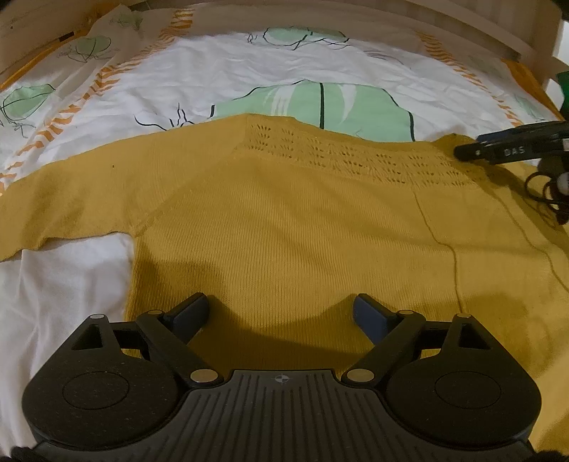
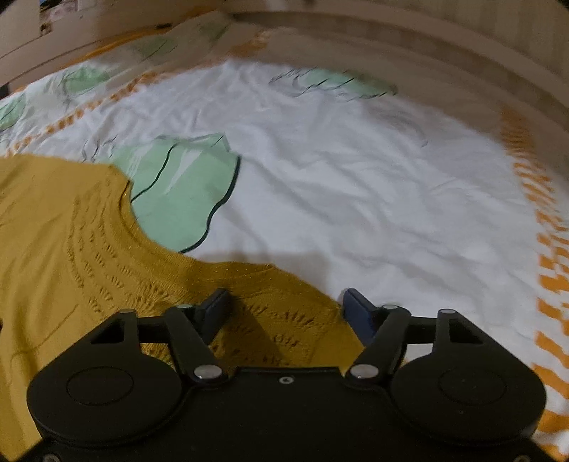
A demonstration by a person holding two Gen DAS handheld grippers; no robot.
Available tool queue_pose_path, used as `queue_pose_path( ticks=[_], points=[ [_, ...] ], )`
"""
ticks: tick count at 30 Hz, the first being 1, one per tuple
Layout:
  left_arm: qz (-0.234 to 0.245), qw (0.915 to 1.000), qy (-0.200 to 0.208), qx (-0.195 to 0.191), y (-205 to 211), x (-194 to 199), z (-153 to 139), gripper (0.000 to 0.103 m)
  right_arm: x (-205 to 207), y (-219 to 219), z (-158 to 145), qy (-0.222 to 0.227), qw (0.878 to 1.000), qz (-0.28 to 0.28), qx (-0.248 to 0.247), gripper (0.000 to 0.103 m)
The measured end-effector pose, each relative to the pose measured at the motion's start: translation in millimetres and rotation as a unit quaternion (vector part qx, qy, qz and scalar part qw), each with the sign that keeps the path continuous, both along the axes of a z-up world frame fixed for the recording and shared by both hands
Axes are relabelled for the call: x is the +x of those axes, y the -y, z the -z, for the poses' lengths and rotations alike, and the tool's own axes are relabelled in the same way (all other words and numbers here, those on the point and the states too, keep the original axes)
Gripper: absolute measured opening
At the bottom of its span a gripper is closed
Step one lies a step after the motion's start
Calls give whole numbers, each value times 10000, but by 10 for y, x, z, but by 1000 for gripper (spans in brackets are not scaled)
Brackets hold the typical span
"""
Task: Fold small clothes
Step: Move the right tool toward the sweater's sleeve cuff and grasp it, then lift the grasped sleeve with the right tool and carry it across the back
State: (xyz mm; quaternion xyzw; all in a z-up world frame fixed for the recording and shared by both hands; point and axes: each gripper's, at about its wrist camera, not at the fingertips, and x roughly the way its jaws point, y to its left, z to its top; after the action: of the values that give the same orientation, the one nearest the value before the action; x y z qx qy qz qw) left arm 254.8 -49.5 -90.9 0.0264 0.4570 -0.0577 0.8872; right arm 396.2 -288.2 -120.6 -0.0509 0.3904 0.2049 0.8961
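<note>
A mustard-yellow knitted sweater (image 1: 302,220) lies flat on the bed, neckline far from me, one sleeve stretched to the left (image 1: 71,199). My left gripper (image 1: 281,312) is open and empty, just above the sweater's lower body. My right gripper (image 2: 284,309) is open and empty, over the sweater's shoulder edge (image 2: 249,280) near the eyelet yoke. The right gripper also shows in the left wrist view (image 1: 512,149) at the far right, over the sweater's right shoulder. The sweater's right sleeve looks folded in over the body.
The sweater lies on a white bedsheet (image 2: 355,184) with green leaf prints and orange stripes. A wooden bed frame (image 1: 391,21) runs along the far side. A black cable (image 1: 547,192) hangs by the right gripper.
</note>
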Motion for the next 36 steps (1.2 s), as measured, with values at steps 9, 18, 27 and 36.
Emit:
queue_pose_path(
  ticks=[9,18,27,36],
  points=[
    [-119,9997,198,30,-39,-4,-91,86,46,41,-76,227,9994,231,83,14],
    [-146,9998,70,106,-19,32,7,88,11,322,-83,-23,9864,1079,1239,63],
    [-239,9994,-231,7,-16,88,-10,89,-647,1580,-277,-322,9370,2810,2051,72],
    [256,9997,-14,-19,150,-36,-147,81,-1441,2795,-318,-397,8934,4299,1244,74]
  ],
)
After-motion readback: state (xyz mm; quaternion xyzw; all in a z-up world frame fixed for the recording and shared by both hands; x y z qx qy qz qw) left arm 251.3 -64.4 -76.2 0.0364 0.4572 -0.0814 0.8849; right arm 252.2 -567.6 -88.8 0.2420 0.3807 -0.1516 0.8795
